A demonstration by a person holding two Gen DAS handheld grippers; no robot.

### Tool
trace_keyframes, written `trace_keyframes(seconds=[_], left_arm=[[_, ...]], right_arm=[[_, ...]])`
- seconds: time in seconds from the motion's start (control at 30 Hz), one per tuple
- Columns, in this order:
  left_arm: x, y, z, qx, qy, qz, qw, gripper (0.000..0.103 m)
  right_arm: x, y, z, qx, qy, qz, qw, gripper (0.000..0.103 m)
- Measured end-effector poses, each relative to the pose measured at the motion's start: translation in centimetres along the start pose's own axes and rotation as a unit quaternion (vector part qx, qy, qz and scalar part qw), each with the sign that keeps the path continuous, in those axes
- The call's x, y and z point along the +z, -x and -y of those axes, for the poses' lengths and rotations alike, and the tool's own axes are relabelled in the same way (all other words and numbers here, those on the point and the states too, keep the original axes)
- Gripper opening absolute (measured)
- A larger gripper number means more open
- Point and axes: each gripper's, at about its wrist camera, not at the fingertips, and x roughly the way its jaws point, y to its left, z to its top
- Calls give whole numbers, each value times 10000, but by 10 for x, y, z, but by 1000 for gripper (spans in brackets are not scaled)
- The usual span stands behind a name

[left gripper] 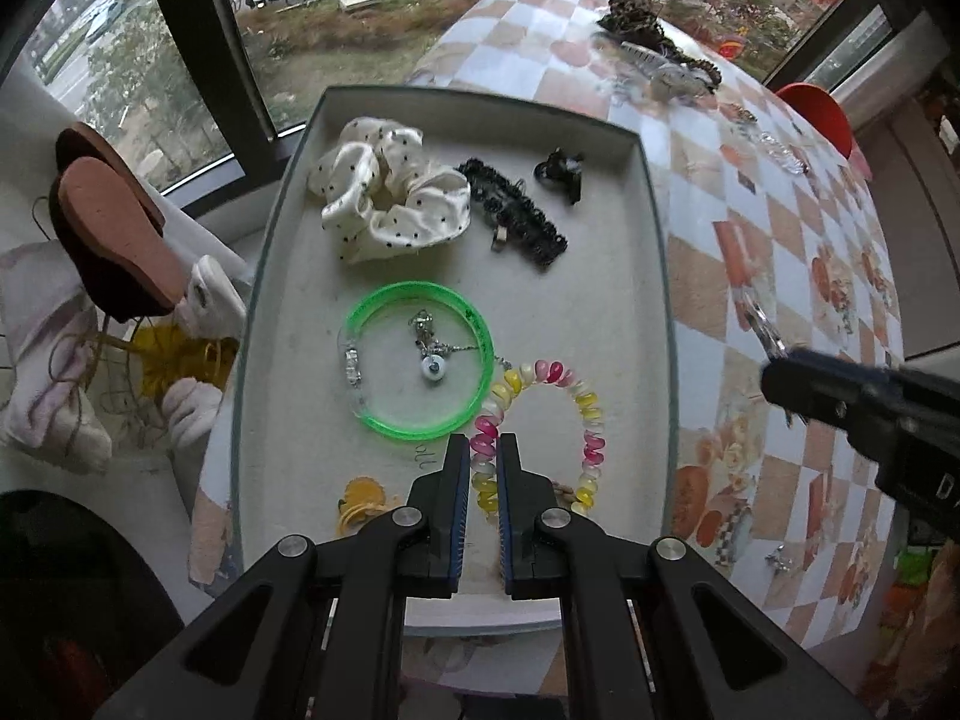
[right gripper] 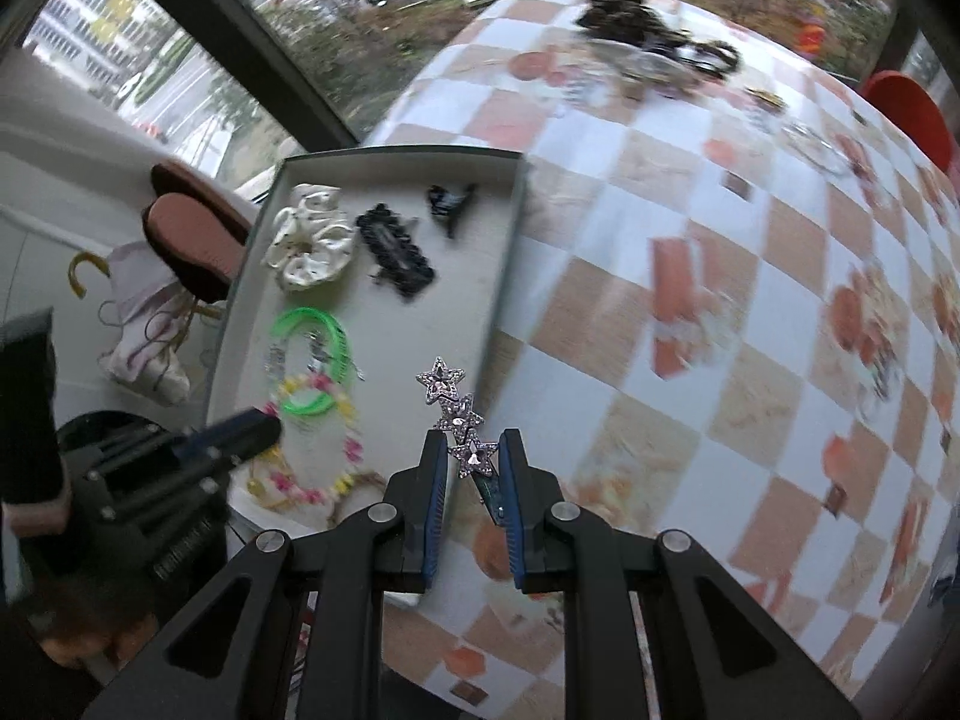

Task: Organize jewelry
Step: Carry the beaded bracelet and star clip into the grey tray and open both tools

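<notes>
A grey tray (left gripper: 654,228) on the checkered table holds a polka-dot scrunchie (left gripper: 390,198), a black lace clip (left gripper: 516,213), a small black claw clip (left gripper: 561,171), a green bangle (left gripper: 420,360) around a charm chain (left gripper: 432,354), and a pink-yellow coil hair tie (left gripper: 540,420). My left gripper (left gripper: 483,441) hangs shut and empty above the coil tie; it also shows as the left gripper (right gripper: 264,426) in the right wrist view. My right gripper (right gripper: 472,441) is shut on a silver star hair clip (right gripper: 459,414), just right of the tray (right gripper: 507,276). From the left it appears as the right gripper (left gripper: 771,372).
More hair pieces and jewelry (left gripper: 648,42) lie piled at the table's far end, with small items (left gripper: 780,150) scattered on the checkered cloth (left gripper: 780,240). A red chair (left gripper: 819,114) stands beyond. Left of the tray are brown slippers (left gripper: 114,234) and bags below a window.
</notes>
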Motion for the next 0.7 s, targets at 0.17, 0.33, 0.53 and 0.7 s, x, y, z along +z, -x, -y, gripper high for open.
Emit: trace_keyframes(seconds=[0.17,0.33,0.53,0.7], left_arm=[[2,-19,0,75,32,-132,9999,12],[3,-34,-4,184,85,-241,9995,12],[4,-38,1,356,-53,-209,9991,12],[5,-40,3,433,-58,-200,9988,13]], right_arm=[[22,-23,-11,234,40,-134,9996,19],[35,-48,-13,274,39,-357,9990,19],[41,-73,-17,242,134,-553,9981,19],[47,-94,-19,169,176,-705,9972,19]])
